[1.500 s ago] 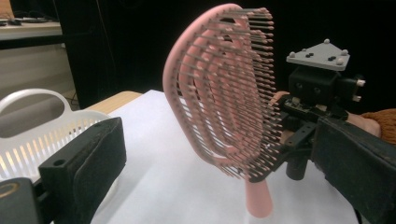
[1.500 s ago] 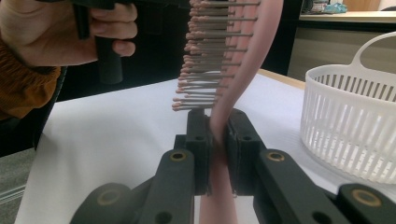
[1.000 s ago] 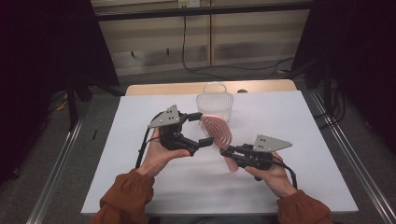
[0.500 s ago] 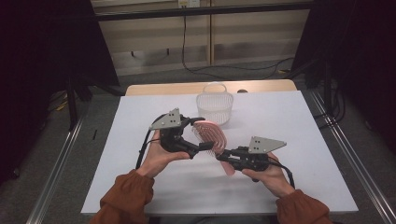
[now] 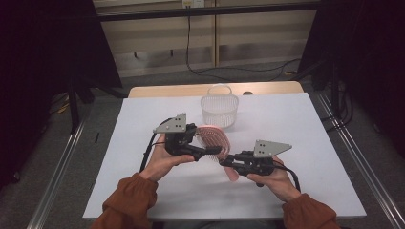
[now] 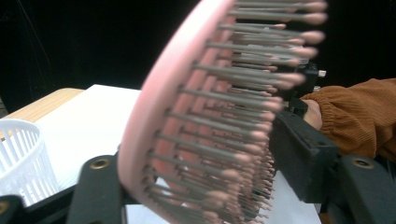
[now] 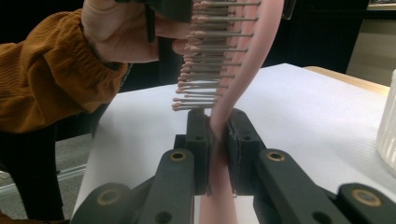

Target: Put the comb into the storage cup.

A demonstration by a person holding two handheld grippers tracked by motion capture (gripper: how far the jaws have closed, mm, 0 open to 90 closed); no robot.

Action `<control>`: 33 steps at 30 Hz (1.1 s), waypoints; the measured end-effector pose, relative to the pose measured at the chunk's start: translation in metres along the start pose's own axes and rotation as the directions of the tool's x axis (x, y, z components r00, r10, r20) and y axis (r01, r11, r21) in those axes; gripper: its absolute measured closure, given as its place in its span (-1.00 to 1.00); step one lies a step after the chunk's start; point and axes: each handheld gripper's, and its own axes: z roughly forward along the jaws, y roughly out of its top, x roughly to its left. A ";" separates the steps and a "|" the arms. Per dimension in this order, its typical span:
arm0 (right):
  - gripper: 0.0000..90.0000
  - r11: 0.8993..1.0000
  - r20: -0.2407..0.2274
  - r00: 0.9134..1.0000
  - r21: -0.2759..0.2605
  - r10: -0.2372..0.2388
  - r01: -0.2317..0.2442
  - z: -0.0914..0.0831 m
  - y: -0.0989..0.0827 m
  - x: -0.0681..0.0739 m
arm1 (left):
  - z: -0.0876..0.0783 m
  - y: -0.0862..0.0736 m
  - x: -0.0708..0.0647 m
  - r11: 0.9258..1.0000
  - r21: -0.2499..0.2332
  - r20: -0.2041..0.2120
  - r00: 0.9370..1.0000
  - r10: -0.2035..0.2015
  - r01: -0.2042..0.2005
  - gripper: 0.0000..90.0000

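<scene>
Mid-frame, right gripper [image 5: 228, 161] clamps pink brush [image 5: 215, 138] handle, left gripper [image 5: 210, 151] closing round head w/o firm grip; basket [image 5: 219, 110] drop pending.

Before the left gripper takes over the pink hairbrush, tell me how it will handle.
The pink hairbrush probably stays stiff: held by its handle in the right gripper, it stands out without sagging. The left gripper has just been closing around the head, and the bristles may flex and give a springy, less sure grip. Its openwork head suggests it is light.
</scene>
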 end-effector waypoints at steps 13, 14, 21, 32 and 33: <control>0.82 1.000 -0.017 1.000 0.001 0.011 -0.011 0.001 -0.002 -0.001 | 0.001 0.000 0.000 1.000 -0.017 0.052 0.999 -0.009 0.010 0.09; 0.82 1.000 -0.014 1.000 0.005 0.012 -0.012 0.001 -0.002 -0.001 | 0.001 -0.001 0.000 1.000 -0.016 0.062 0.998 -0.008 0.009 0.15; 0.80 1.000 -0.005 1.000 0.009 0.016 -0.016 0.002 -0.002 -0.001 | 0.005 -0.001 -0.002 1.000 -0.014 0.064 0.998 -0.017 0.018 0.29; 0.72 1.000 0.010 1.000 -0.012 0.026 -0.026 0.001 -0.001 -0.003 | 0.005 0.001 -0.004 0.998 -0.052 0.039 0.999 -0.031 0.033 0.39; 0.72 1.000 0.010 1.000 -0.012 0.026 -0.026 0.001 -0.001 -0.003 | 0.005 0.001 -0.005 0.998 -0.057 0.033 0.999 -0.030 0.032 0.39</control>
